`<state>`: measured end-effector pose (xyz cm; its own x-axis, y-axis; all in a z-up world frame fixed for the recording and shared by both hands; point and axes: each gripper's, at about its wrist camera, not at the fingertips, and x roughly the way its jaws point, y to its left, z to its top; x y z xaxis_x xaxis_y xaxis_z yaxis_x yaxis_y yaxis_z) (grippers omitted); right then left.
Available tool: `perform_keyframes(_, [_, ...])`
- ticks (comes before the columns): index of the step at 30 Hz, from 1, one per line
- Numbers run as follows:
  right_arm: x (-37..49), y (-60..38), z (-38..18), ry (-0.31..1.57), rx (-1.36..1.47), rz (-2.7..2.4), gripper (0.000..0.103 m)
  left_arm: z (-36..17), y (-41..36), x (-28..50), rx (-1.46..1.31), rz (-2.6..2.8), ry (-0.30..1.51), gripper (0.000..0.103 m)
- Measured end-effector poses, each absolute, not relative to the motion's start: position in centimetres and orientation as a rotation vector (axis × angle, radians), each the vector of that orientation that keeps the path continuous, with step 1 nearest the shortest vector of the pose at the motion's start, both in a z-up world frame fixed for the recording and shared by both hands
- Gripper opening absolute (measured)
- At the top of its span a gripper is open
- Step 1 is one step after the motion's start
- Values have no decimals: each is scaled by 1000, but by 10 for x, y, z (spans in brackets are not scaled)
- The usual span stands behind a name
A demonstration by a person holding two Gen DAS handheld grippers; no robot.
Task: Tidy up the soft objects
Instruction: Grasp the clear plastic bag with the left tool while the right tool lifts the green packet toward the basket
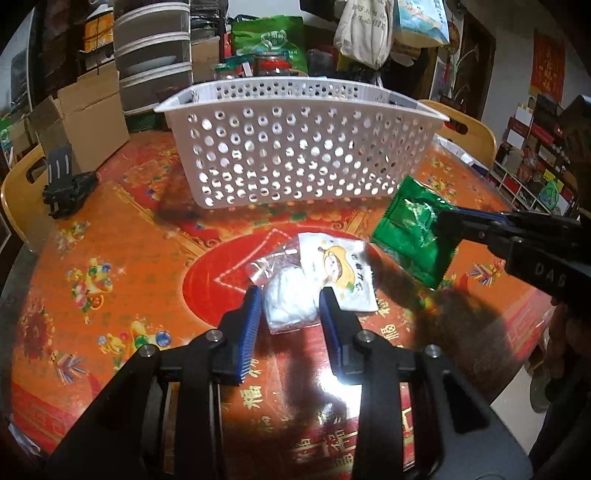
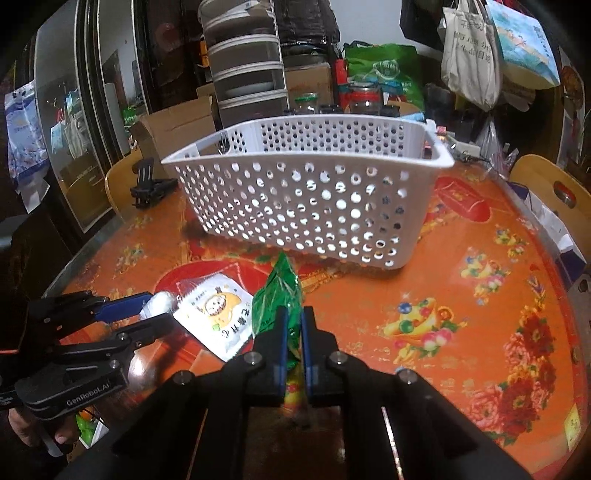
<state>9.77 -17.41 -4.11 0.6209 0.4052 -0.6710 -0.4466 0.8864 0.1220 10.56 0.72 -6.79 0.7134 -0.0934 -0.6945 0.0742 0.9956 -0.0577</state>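
My left gripper (image 1: pixel 290 297) is shut on a clear bag of white soft stuff (image 1: pixel 291 302), just above the red and orange tablecloth (image 1: pixel 110 258). A white packet with a cartoon print (image 1: pixel 345 273) lies flat on the cloth behind the bag. Coming in from the right, my right gripper (image 1: pixel 445 221) is shut on a green foil packet (image 1: pixel 406 236), held off the table. In the right wrist view, the green packet (image 2: pixel 280 295) stands edge-on between the right gripper (image 2: pixel 293 315) pads. The left gripper (image 2: pixel 157 310) and the white packet (image 2: pixel 214 314) are at the left. A white perforated basket (image 1: pixel 295 162) (image 2: pixel 303 192) stands beyond both.
A black clip stand (image 1: pixel 66 184) sits at the table's left edge. Cardboard boxes (image 1: pixel 85 110), stacked containers (image 1: pixel 153 55), jars (image 1: pixel 273 62) and hanging bags (image 1: pixel 365 29) crowd the back. A wooden chair (image 1: pixel 469 129) stands at the right. A hand (image 2: pixel 37 432) holds the left gripper's handle.
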Motion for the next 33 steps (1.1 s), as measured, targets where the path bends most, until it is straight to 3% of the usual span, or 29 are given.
perform_keyframes(20, [96, -188, -5, 692, -58, 471, 5, -22, 22, 117, -9, -62, 719, 30])
perform_keyframes(33, [114, -198, 56, 596, -62, 435, 5, 41, 34, 143, -18, -72, 667, 30])
